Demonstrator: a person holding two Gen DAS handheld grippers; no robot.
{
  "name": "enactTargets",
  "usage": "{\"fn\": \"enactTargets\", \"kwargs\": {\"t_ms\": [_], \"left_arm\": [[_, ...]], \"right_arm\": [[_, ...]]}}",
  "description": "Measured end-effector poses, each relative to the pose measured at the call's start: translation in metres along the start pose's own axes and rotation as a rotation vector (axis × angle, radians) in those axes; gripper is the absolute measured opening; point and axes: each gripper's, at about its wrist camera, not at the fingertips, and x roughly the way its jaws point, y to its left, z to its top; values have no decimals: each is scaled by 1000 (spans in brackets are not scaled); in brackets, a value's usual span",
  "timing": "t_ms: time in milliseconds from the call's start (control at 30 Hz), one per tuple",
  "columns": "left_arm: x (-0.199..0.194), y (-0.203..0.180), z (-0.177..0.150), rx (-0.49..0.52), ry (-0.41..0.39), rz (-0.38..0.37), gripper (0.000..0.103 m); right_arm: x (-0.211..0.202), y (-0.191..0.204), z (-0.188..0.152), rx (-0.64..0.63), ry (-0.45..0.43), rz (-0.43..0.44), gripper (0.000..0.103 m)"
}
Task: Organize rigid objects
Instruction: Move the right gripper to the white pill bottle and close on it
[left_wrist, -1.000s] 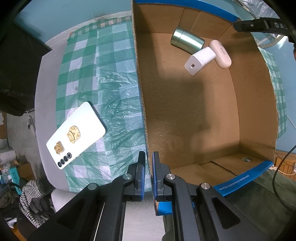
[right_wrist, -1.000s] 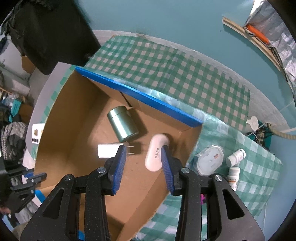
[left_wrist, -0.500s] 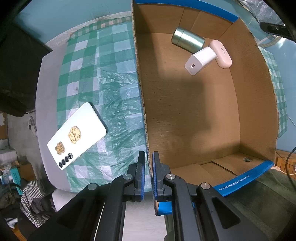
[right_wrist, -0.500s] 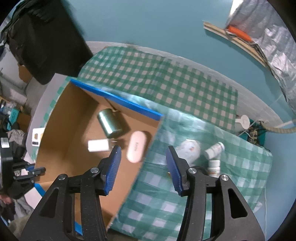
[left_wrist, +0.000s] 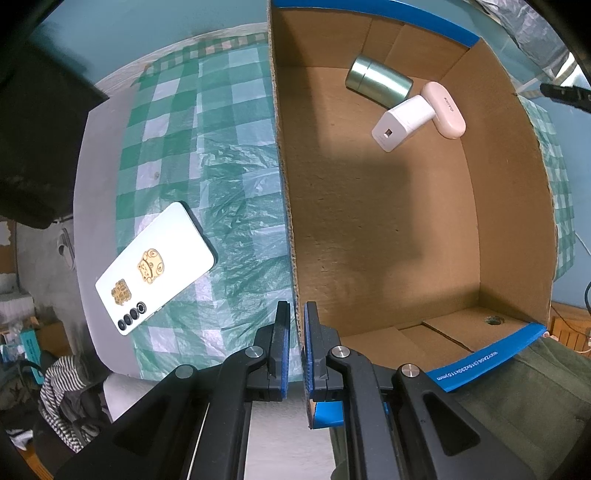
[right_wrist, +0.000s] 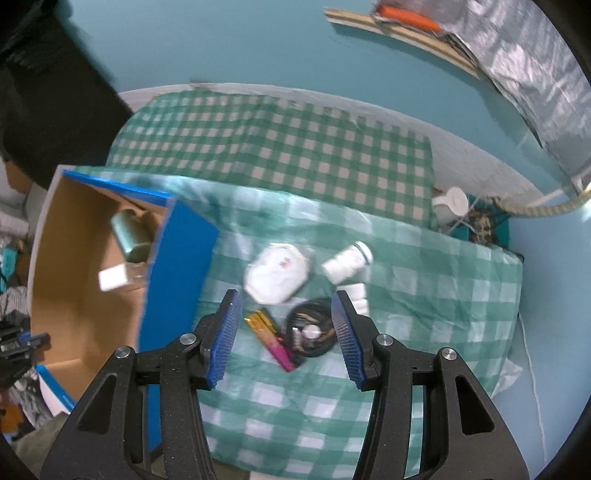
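Note:
My left gripper (left_wrist: 295, 350) is shut on the near side wall of the cardboard box (left_wrist: 291, 236). Inside the box lie a green metal tin (left_wrist: 378, 82), a white charger (left_wrist: 402, 123) and a pale pink case (left_wrist: 445, 109). My right gripper (right_wrist: 286, 332) is open and empty, above the checked cloth outside the box (right_wrist: 177, 266). Below it lie a white round container (right_wrist: 277, 273), two white pill bottles (right_wrist: 347, 262), a yellow and pink stick (right_wrist: 271, 334) and a black coiled cable (right_wrist: 312, 326).
A white phone (left_wrist: 155, 267) lies face down on the checked cloth (left_wrist: 207, 155) left of the box. A white cup (right_wrist: 452, 203) sits at the cloth's far right edge. A dark bag (left_wrist: 37, 129) stands beyond the table's left side.
My right gripper has moved out of the box, to the right, over the loose items on the cloth, still open. The pink case stays in the box. My left gripper has not moved.

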Motion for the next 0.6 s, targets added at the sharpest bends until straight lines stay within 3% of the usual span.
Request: {"fn": "enactTargets", "kwargs": {"t_ms": [300,600], "left_arm": [[0,1,-3,-17,-3,6,7],[2,1,-5,-32,-1,14,7]], "right_arm": [[43,-52,-12,82,58,-30,51],[70,-59,-14,77,80,-24,51]]}}
